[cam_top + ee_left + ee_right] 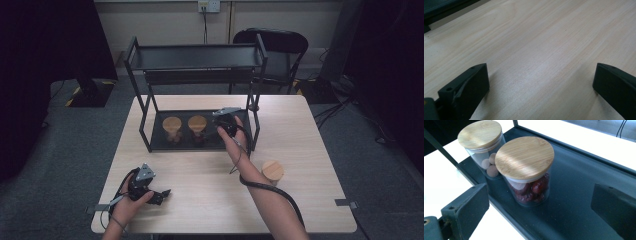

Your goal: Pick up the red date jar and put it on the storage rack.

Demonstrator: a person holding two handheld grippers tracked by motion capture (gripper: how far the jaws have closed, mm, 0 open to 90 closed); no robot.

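Glass jar of red dried fruit [527, 173], bamboo lid on, upright on rack's lower shelf [579, 202], just beside second lidded jar [482, 145].

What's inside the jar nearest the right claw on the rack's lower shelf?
Through the glass of the nearer jar, dark red dried fruit shows, plus one pale piece under the bamboo lid. The lid covers the top, so the fill level cannot be seen.

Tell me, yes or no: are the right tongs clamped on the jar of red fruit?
No: the right tongs stand wide open, with the jar of red fruit beyond them on the shelf's bottom tray, untouched.
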